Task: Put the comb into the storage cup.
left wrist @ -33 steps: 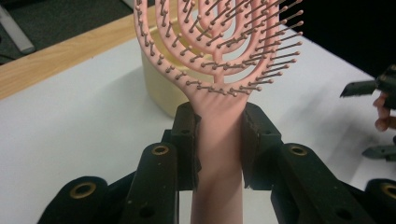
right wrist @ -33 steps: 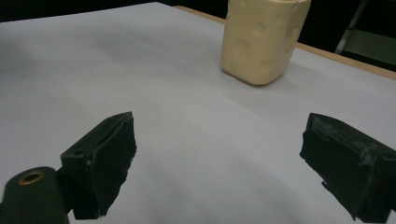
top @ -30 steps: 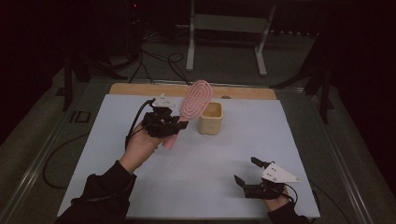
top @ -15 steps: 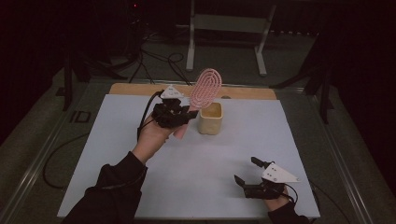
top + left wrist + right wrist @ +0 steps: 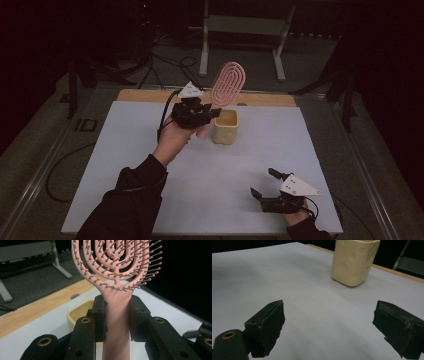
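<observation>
Above table: left gripper [image 5: 216,111] clamps one pink brush [image 5: 227,85]; one cup [image 5: 225,127]; right gripper [image 5: 261,185] agape.

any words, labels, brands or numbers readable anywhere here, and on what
None can be read.
Pink hairbrush: no print on its handle or head.
Cream cup: only dents in its side, no lettering.
Grey plate on the right tool: a few small dots, no text.
White table cover: blank.
</observation>
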### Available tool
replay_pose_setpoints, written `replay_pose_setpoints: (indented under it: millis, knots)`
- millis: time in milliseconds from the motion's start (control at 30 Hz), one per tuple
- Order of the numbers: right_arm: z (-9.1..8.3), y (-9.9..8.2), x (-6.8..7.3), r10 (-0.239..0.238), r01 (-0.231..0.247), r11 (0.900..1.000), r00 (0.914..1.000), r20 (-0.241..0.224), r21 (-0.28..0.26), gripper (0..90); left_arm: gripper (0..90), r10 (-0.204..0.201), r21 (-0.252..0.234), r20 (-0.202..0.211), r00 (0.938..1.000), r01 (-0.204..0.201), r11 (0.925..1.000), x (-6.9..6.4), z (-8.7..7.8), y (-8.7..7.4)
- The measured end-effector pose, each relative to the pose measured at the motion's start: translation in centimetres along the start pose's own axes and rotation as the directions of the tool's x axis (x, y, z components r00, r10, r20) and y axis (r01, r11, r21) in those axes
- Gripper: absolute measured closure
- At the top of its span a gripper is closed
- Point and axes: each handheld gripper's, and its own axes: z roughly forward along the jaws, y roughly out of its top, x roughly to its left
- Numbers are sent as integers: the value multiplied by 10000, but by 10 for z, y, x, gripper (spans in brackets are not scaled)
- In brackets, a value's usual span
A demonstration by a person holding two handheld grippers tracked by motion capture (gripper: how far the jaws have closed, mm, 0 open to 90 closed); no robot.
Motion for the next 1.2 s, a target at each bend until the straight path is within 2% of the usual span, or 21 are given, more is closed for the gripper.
replay_pose_setpoints:
  millis: [33, 267, 300, 567, 667, 767, 833, 867, 967, 1000, 1033, 1100, 1200]
  knots:
    - [0, 0, 0, -13, 13, 10000, 10000, 3, -6, 97, 703, 9, -202, 45, 10000, -8, 9998, 0, 2, 4]
    - [0, 0, 0, -7, 7, 10000, 10000, -12, -51, 97, 703, 23, -489, 123, 9999, -17, 9988, 1, 10, 15]
    - [0, 0, -1, 3, -3, 10000, 10000, -34, -33, 97, 703, 64, -655, 124, 9999, -55, 9978, 2, 13, 17]
    - [0, 0, 0, 20, -20, 10000, 10000, -77, -55, 97, 703, 313, -971, 77, 9995, -304, 9948, 3, 26, 24]
    - [0, 1, -1, 10, -10, 10000, 10000, -85, -68, 97, 703, 154, -1161, 83, 9998, -143, 9931, 6, 31, 26]
    - [0, 1, 0, -4, 3, 9999, 9999, -102, -107, 97, 703, 8, -1452, 202, 9998, 22, 9894, 11, 35, 30]
    - [0, 1, 0, 7, -8, 9999, 10000, -97, -123, 97, 703, 96, -1682, 217, 9997, -58, 9857, 14, 38, 31]
    - [0, 1, 0, 8, -9, 9999, 10000, -96, -121, 97, 703, 34, -1889, 432, 9991, 48, 9820, 17, 41, 32]
    - [0, 1, -1, -9, 8, 10000, 10000, -91, -58, 97, 703, -66, -2044, 482, 9988, 164, 9788, 19, 44, 33]
    - [0, 1, -1, -9, 8, 10000, 10000, -91, -58, 97, 703, -46, -2118, 524, 9986, 156, 9772, 20, 45, 33]
    - [0, 0, -1, 42, -42, 10000, 9999, -100, -62, 97, 703, 27, -2389, 557, 9984, 107, 9710, 22, 48, 33]
    - [-1, 1, -1, 36, -36, 10000, 10000, -79, -79, 97, 703, 26, -2406, 533, 9986, 103, 9706, 23, 50, 33]
    - [-1, 1, -1, 47, -48, 9999, 10000, -83, -115, 97, 703, 238, -2511, 434, 9988, -122, 9679, 24, 54, 33]
